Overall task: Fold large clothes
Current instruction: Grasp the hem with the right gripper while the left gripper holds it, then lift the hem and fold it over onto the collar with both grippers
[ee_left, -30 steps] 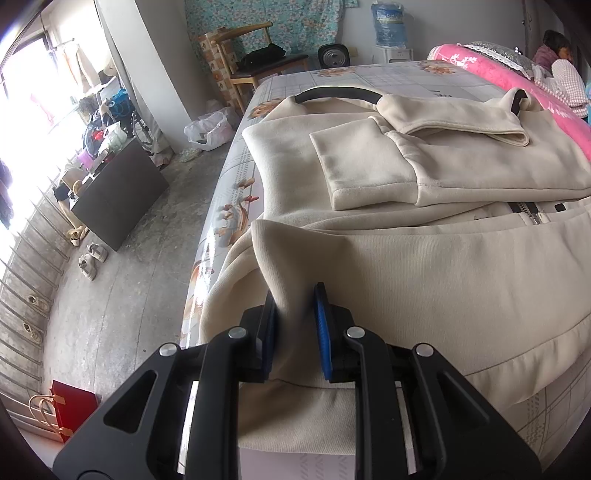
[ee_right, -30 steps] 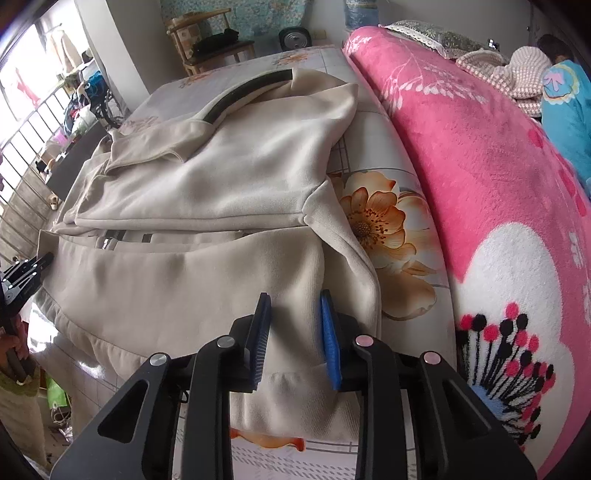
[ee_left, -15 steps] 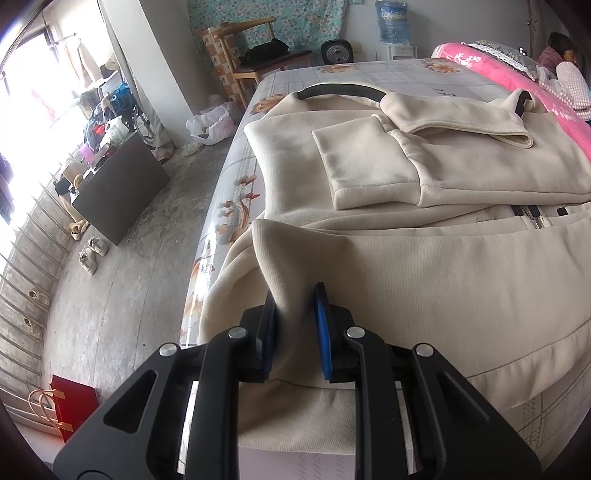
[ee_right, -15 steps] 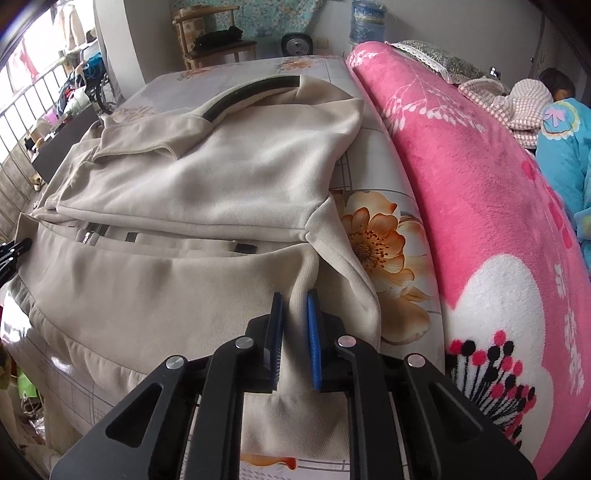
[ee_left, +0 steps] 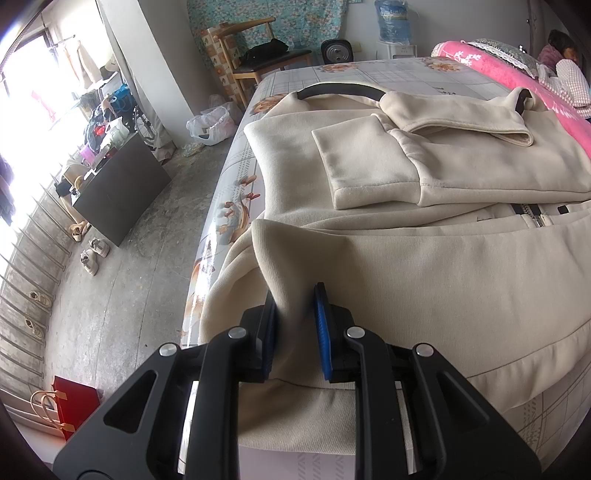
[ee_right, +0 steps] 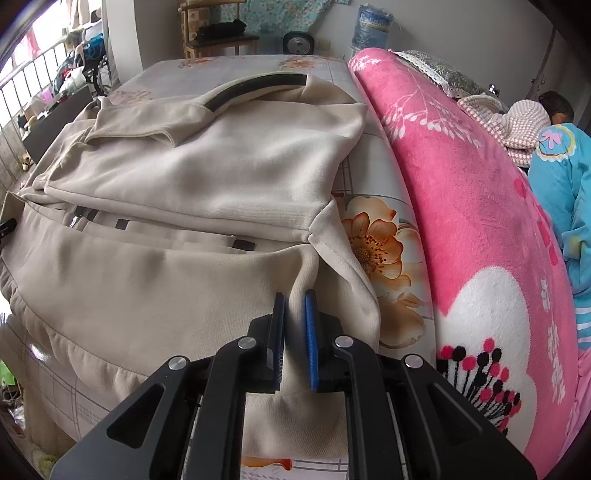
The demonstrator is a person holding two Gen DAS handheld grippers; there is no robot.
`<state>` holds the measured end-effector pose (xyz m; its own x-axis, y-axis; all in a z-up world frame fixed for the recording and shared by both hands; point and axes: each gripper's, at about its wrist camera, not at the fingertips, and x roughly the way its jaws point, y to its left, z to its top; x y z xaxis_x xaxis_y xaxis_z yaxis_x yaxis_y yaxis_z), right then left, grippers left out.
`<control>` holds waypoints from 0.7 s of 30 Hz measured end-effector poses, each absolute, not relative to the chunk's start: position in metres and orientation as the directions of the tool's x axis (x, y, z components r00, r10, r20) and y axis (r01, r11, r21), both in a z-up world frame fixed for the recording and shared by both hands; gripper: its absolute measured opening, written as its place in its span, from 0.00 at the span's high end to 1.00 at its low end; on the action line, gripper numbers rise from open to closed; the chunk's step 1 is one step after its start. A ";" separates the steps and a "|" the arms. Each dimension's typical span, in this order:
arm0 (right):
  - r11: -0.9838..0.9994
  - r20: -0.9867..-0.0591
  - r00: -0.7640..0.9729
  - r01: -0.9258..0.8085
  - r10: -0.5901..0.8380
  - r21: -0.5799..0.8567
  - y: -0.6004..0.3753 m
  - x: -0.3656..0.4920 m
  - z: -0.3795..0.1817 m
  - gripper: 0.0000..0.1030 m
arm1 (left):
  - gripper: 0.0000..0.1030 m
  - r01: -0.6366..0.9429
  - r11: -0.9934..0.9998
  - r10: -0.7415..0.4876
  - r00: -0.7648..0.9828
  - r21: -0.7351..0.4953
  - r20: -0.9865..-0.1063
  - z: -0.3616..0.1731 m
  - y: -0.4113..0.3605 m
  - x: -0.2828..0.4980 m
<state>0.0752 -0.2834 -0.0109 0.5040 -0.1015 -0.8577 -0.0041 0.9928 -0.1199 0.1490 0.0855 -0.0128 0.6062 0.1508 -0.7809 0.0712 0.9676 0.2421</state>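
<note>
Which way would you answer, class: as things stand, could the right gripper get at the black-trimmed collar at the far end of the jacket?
Probably not yet: the right gripper is shut on the jacket hem; the collar lies unobstructed, far up the bed.

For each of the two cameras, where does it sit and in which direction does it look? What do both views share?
Left wrist view: sits on the left gripper, looks along the bed's left side; black fingers with blue pads pinch the cream fleece zip-up jacket; grey concrete floor on the left.
Right wrist view: sits on the right gripper, looks along the bed's right side; its pads pinch the jacket's hem; pink flowered plush blanket on the right.
Shared: jacket, blanket, blue water bottle, wooden chair.
</note>
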 end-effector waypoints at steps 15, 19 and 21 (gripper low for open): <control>0.992 -0.854 0.509 -0.003 -0.108 -0.128 -0.282 0.076 -0.013 0.89 | 0.82 0.068 0.966 0.156 0.612 0.249 -0.775 -0.013 0.085 0.149; 0.992 -0.845 0.525 -0.015 -0.102 -0.129 -0.281 0.072 -0.012 0.93 | 0.83 0.072 0.965 0.148 0.645 0.252 -0.750 -0.014 0.084 0.146; 0.991 -0.834 0.542 -0.017 -0.104 -0.135 -0.279 0.067 -0.009 0.94 | 0.93 0.075 0.963 0.148 0.656 0.259 -0.740 -0.013 0.084 0.143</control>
<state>0.0670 -0.2787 -0.0085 0.5417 -0.1045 -0.8340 -0.0167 0.9907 -0.1350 0.1429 0.0836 -0.0129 0.6564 0.1477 -0.7398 0.0754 0.9629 0.2591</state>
